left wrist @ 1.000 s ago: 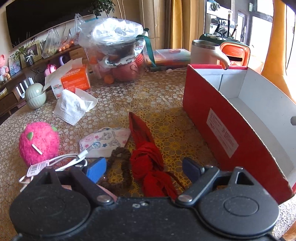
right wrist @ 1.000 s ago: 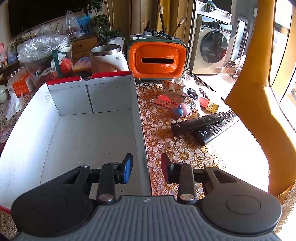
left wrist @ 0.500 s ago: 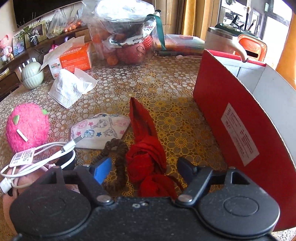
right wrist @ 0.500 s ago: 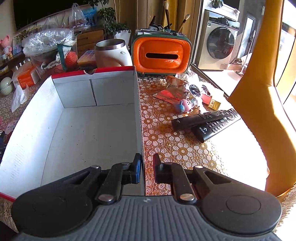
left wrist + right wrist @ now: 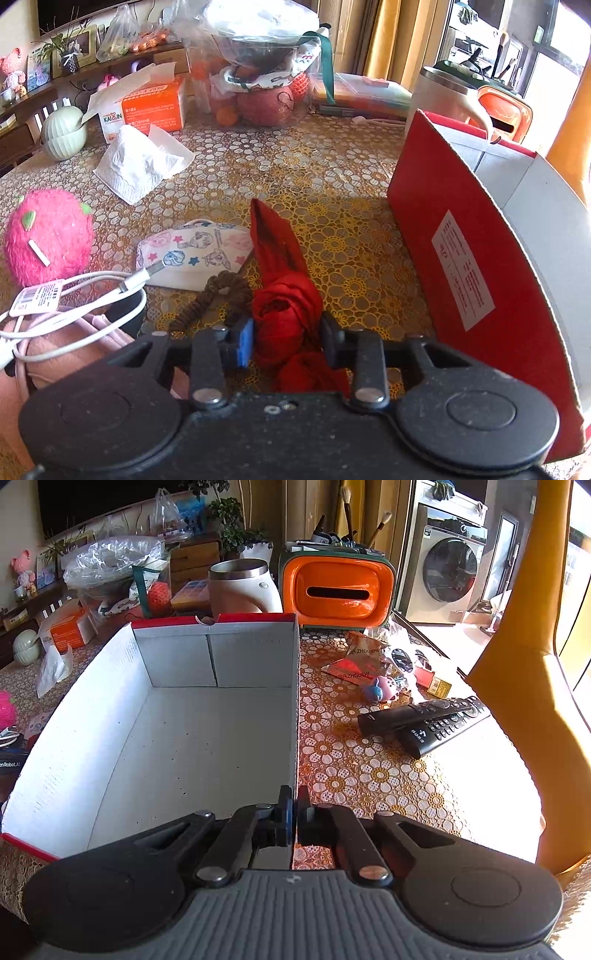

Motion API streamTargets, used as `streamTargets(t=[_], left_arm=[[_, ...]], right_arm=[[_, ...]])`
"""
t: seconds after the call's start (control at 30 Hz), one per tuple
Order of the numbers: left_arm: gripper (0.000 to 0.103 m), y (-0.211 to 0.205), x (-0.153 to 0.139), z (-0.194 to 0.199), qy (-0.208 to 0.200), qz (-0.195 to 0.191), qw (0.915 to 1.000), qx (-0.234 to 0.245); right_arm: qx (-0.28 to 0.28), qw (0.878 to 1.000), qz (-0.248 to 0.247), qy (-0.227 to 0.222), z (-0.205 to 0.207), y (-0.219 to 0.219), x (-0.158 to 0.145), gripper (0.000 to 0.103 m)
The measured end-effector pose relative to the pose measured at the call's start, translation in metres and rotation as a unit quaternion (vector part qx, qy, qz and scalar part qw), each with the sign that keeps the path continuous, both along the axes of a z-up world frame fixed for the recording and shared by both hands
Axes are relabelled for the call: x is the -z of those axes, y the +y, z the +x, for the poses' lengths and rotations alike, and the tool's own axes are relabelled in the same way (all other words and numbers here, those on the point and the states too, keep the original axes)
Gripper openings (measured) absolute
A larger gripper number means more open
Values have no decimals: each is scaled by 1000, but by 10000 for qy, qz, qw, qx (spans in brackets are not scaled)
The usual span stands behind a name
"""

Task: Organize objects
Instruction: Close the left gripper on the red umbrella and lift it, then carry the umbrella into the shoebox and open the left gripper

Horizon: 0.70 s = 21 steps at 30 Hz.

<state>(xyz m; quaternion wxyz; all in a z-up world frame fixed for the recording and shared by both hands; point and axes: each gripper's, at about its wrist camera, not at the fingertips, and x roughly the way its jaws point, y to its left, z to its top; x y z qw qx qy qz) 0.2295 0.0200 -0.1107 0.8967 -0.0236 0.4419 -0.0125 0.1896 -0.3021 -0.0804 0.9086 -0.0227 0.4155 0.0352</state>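
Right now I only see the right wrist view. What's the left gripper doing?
Observer: The left gripper has just been closing, and its pads now squeeze a red cloth.
Operator: Is the cloth in the box yet?
Observer: No. It lies on the table, outside the red wall of the box.
Operator: Anything stuck to it?
Observer: A brown hair tie lies against its left side, outside the jaws.

The red cloth (image 5: 284,314) runs down behind the left gripper's body. The label (image 5: 461,269) on the box is too small to read.
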Motion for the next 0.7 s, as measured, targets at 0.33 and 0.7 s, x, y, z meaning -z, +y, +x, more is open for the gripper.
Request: streamTargets(t=[0.33,0.7], left_arm=[[32,-9,-44,-27,-380,-265,9986,259],[33,-71,-106,-33,-773,-599,9898,1037]], right_arm=[[7,10000,9,-6,-1,1,0,1],[37,10000,75,18,0,0,-1,1]])
